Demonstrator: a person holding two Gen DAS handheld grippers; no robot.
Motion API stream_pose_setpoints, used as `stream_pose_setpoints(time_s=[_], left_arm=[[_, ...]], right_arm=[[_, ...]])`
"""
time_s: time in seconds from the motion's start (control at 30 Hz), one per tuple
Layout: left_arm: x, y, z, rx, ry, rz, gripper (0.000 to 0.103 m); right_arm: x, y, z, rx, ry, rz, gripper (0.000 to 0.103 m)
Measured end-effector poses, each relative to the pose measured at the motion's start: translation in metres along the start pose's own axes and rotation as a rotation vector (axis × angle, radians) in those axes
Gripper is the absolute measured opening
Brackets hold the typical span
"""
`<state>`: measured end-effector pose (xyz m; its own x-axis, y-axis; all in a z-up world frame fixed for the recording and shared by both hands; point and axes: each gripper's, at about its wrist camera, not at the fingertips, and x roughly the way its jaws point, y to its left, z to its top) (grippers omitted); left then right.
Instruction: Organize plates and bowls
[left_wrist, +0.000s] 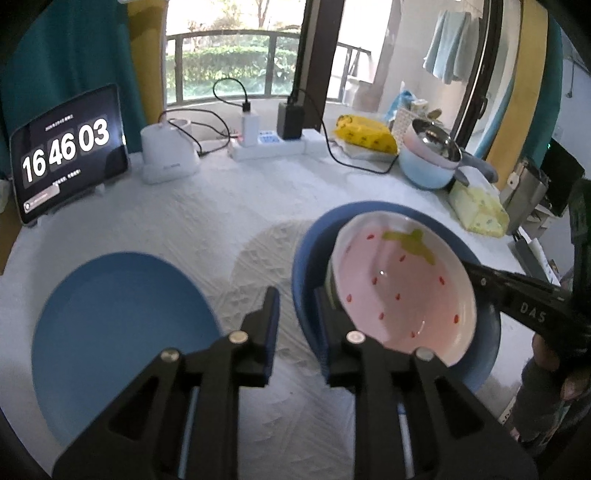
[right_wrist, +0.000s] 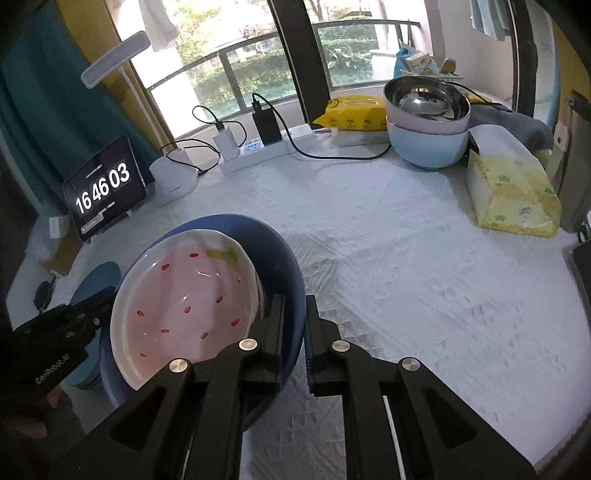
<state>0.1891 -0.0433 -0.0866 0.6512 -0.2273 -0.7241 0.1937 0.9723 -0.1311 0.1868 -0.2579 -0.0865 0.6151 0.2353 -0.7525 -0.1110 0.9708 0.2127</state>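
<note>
The right gripper (right_wrist: 294, 317) pinched the near wall of the blue bowl (right_wrist: 284, 266), jaws clamped on its rim. The left gripper (left_wrist: 295, 314) straddled the bowl's opposite rim, its jaws parted and not pressing. Inside sat a tilted, glossy strawberry-print dish (right_wrist: 184, 299). A flat blue plate (left_wrist: 118, 332) lay beside it on the quilted white tablecloth (right_wrist: 406, 277), with stacked bowls (right_wrist: 426, 122) and a tissue pack (right_wrist: 513, 192) farther back.

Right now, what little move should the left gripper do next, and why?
Probably draw the left gripper back off the blue bowl. Its fingers stand either side of the rim with a gap, not pinching. The right gripper is clamped on the opposite rim, and the strawberry bowl already sits, tilted, inside the blue one.
</note>
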Motion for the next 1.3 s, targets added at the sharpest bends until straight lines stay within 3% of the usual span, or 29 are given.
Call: stream_pose_setpoints(time_s=[0.13, 0.23, 0.33, 0.5, 0.7, 1.3], left_arm=[[0.007, -0.002, 0.003, -0.020, 0.030, 0.012, 0.020], [0.009, -0.008, 0.004, 0.012, 0.027, 0.038, 0.012], [0.009, -0.016, 0.004, 0.032, 0.018, 0.080, 0.010], [0.007, -0.011, 0.004, -0.012, 0.018, 0.062, 0.009], [0.001, -0.014, 0.003, -0.001, 0.006, 0.041, 0.009], [-0.027, -0.006, 0.012, -0.007, -0.065, 0.004, 0.010]], right_arm=[[0.000, 0.002, -0.001, -0.017, -0.006, -0.014, 0.012], [0.000, 0.003, -0.001, -0.025, -0.013, -0.015, 0.012], [0.001, 0.001, -0.002, -0.003, -0.018, -0.015, 0.012], [0.004, -0.003, -0.001, 0.047, 0.001, 0.013, 0.011], [0.001, -0.002, -0.001, 0.060, 0.001, -0.016, 0.009], [-0.030, 0.011, 0.017, 0.048, -0.076, -0.011, 0.008]])
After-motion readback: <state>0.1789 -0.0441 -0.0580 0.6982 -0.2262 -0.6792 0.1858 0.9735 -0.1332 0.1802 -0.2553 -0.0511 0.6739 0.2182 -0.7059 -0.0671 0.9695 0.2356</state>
